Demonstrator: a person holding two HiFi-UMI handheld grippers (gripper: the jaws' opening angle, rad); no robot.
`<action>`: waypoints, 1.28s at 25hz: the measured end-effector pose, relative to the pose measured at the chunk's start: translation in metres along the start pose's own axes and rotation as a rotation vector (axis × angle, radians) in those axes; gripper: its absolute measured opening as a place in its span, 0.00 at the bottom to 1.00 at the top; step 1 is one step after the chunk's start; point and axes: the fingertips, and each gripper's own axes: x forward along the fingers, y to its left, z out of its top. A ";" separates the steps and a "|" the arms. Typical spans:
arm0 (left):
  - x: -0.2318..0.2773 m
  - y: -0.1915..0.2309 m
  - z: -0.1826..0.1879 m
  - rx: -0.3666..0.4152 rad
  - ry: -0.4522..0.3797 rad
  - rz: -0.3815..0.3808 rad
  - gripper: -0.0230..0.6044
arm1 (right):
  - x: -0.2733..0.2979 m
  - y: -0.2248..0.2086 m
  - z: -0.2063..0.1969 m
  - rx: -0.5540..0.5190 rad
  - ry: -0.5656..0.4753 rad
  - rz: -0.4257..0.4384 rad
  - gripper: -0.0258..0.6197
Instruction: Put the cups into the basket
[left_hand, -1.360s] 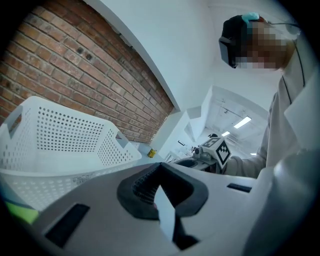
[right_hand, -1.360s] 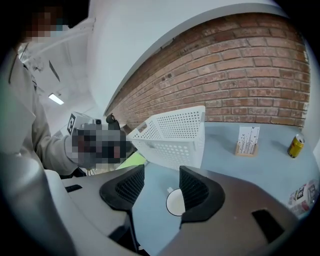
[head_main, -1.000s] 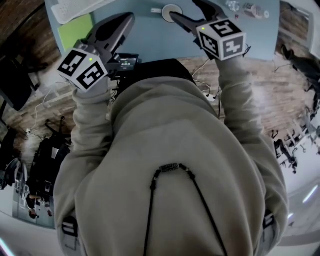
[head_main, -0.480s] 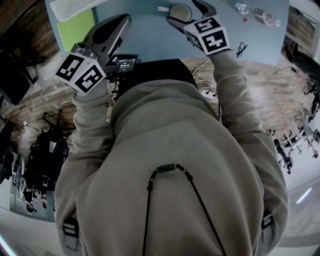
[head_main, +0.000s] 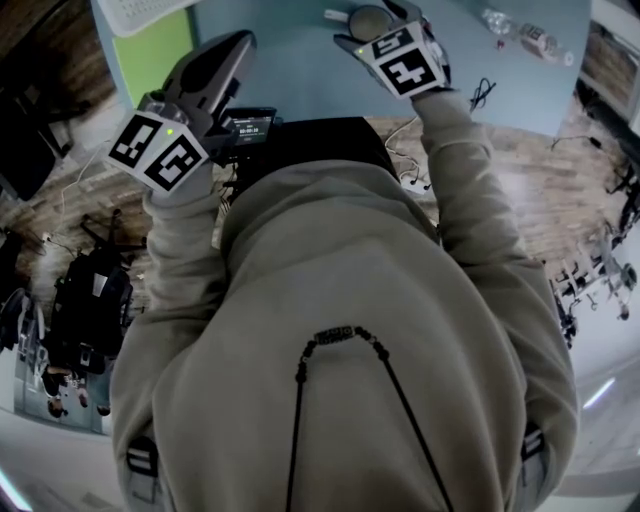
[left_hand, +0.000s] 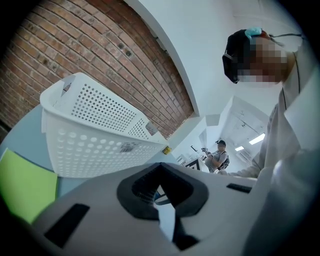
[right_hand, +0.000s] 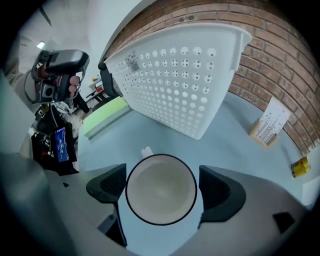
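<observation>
A white cup (right_hand: 161, 188) with a dark rim stands upright on the blue table (right_hand: 240, 150), its handle toward the basket. My right gripper (right_hand: 162, 185) straddles it with the jaws spread wide; a thin gap shows on each side of the rim, so the pads (right_hand: 107, 182) do not touch. From the head view, the cup (head_main: 365, 18) sits at the top edge between the right gripper's (head_main: 372, 24) fingers. The white perforated basket (right_hand: 175, 75) lies just beyond the cup. My left gripper (head_main: 232, 50) hovers near the table's front edge, jaws together and empty, the basket (left_hand: 90, 135) ahead of it.
A green pad (head_main: 150, 55) lies beside the basket (head_main: 140, 12). A card holder (right_hand: 267, 125) and a small yellow object (right_hand: 300, 167) sit at the right by the brick wall. Bottles (head_main: 520, 30) and a cable (head_main: 480, 95) lie on the right of the table.
My right gripper has reached forward and its jaws have spread, so the cup now stands between them. The left gripper has barely moved.
</observation>
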 end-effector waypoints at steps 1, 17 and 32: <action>0.001 0.000 -0.001 -0.001 0.002 -0.001 0.03 | 0.002 0.000 -0.002 -0.007 0.008 0.001 0.72; -0.006 -0.011 -0.001 0.017 0.005 -0.016 0.03 | 0.008 0.012 0.001 -0.035 0.052 0.010 0.69; -0.009 -0.079 0.048 0.125 -0.095 -0.147 0.03 | -0.083 0.010 0.034 -0.037 -0.056 -0.065 0.69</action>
